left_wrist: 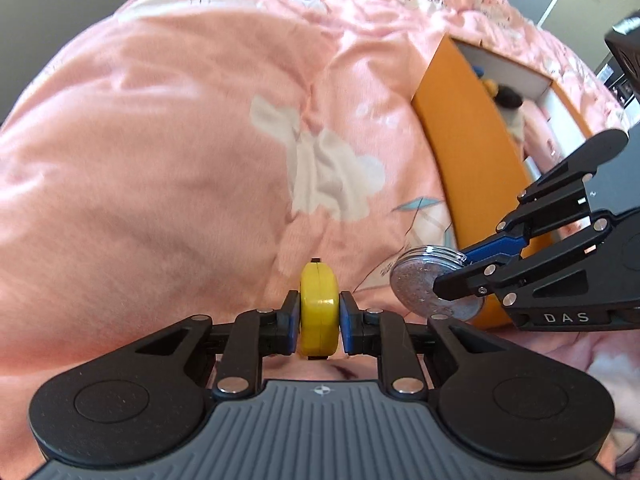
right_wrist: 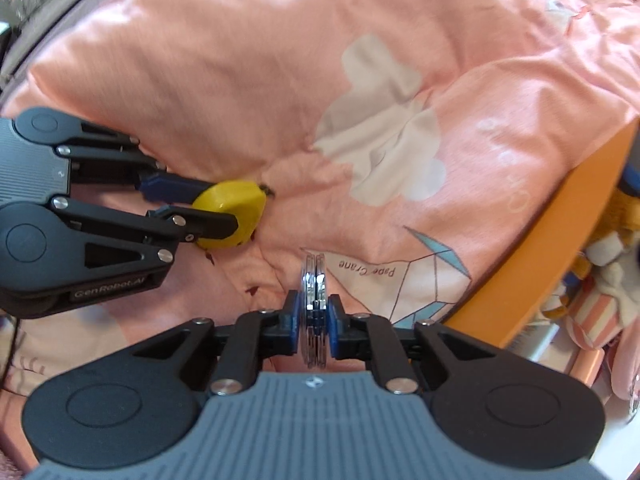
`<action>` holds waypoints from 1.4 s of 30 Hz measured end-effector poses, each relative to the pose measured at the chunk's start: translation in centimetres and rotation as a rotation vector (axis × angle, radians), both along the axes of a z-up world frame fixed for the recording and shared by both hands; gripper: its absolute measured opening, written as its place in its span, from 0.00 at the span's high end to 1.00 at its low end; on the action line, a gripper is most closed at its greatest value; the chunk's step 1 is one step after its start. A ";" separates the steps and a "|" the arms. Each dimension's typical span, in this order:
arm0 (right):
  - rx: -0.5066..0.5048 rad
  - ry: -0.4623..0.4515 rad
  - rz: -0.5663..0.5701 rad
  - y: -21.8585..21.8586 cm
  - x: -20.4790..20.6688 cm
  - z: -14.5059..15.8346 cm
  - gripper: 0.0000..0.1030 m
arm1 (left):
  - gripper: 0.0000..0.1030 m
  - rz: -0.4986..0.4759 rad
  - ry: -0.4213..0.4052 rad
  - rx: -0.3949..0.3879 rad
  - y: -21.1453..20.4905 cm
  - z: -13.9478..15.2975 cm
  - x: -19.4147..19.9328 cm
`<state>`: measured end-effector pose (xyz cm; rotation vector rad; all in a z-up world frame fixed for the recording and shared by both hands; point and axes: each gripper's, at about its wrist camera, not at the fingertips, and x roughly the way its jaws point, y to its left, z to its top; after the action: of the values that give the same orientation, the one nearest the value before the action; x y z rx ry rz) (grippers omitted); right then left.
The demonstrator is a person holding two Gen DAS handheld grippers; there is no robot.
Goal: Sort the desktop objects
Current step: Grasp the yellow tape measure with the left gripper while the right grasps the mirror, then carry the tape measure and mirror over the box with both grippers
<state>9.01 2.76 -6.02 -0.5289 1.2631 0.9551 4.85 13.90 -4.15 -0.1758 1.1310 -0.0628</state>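
the left gripper [left_wrist: 319, 312] has its jaws clamped on the flat faces of a yellow disc [left_wrist: 319, 310], held on edge above the pink quilt [left_wrist: 160, 160]. the right gripper [right_wrist: 315, 320] pinches a clear round case [right_wrist: 315, 312] with a silvery face the same way. both look rigid, light and smooth (likely slippery if the grip slackens), so flat faces are the right hold. the orange box [left_wrist: 452, 128], already holding soft toys, lies open to the right; its near wall is the edge to clear, with soft bedding elsewhere.
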 end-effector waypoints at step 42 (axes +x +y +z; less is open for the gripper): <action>0.206 0.061 -0.668 -20.5 9.5 -1.9 0.86 | 0.78 -0.258 -0.111 -0.213 -16.2 4.5 12.2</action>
<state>18.54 -17.78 -7.89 0.0939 1.2565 0.5245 17.06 -2.25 0.32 -0.2123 1.0294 -0.4184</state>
